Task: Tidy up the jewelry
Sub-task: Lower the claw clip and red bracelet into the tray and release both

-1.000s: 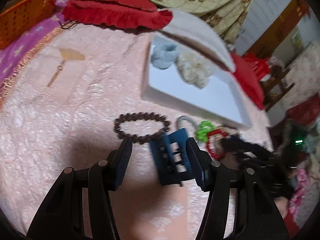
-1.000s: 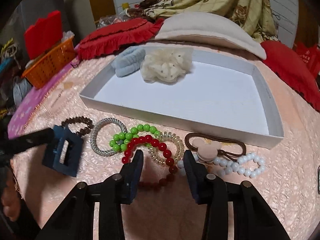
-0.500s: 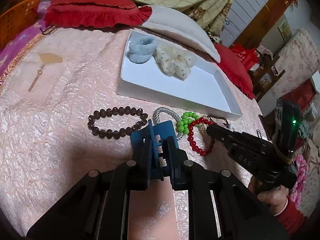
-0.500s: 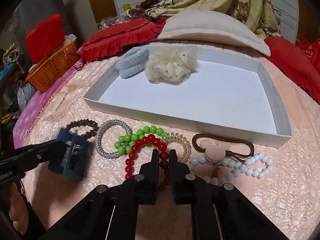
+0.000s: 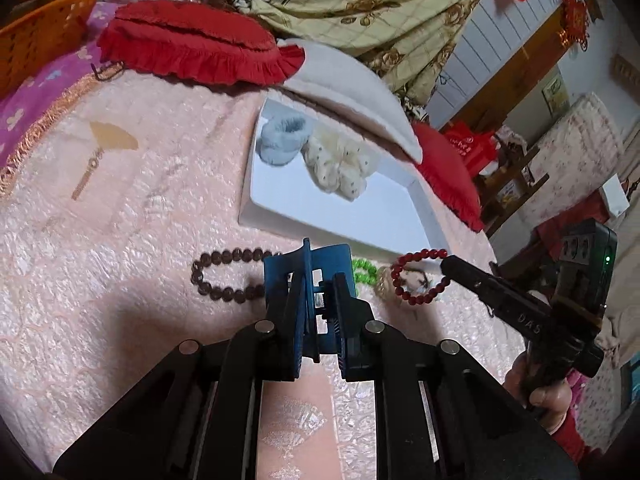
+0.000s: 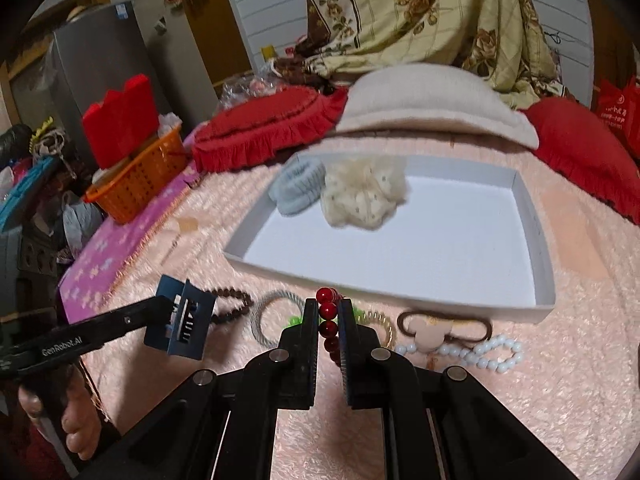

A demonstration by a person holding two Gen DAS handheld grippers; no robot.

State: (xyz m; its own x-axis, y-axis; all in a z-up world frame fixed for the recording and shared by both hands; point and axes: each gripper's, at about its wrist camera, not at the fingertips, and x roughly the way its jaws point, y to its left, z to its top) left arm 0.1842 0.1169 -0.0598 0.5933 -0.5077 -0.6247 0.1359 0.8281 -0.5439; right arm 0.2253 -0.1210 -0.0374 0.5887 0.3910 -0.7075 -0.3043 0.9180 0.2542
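**Inspector:** Surface and room, left to right.

**Assistant:** Far left, a grey cabinet (image 6: pixel 100 76), then an orange basket (image 6: pixel 140 178) on a purple mat (image 6: pixel 116 256). The work surface is a pink quilted spread (image 6: pixel 560 380). At its back lie a red frilled cushion (image 6: pixel 264 128), a cream pillow (image 6: pixel 432 104) and a floral quilt (image 6: pixel 420 12); a second red cushion (image 6: pixel 580 148) sits at the right.

**Inspector:** The tray?

**Assistant:** A white tray (image 6: pixel 536 240) sits mid-spread, holding a blue scrunchie (image 6: pixel 296 188) touching a cream scrunchie (image 6: pixel 360 192) in its far left corner.

**Inspector:** Grippers?

**Assistant:** The left gripper (image 5: pixel 316 312) is clamped on a blue claw clip (image 5: pixel 308 268), held clear of the spread. The right gripper (image 6: pixel 328 332) is pinched tight on a red bead bracelet (image 5: pixel 420 280), which hangs off the surface, in front of the tray.

**Inspector:** Loose pieces?

**Assistant:** In a row before the tray's near wall: brown beads (image 5: pixel 224 276), a grey hair tie (image 6: pixel 272 316), green beads (image 5: pixel 364 272), a gold coil tie (image 6: pixel 380 324), a brown tie with a pink charm (image 6: pixel 436 328), and white beads (image 6: pixel 480 352).
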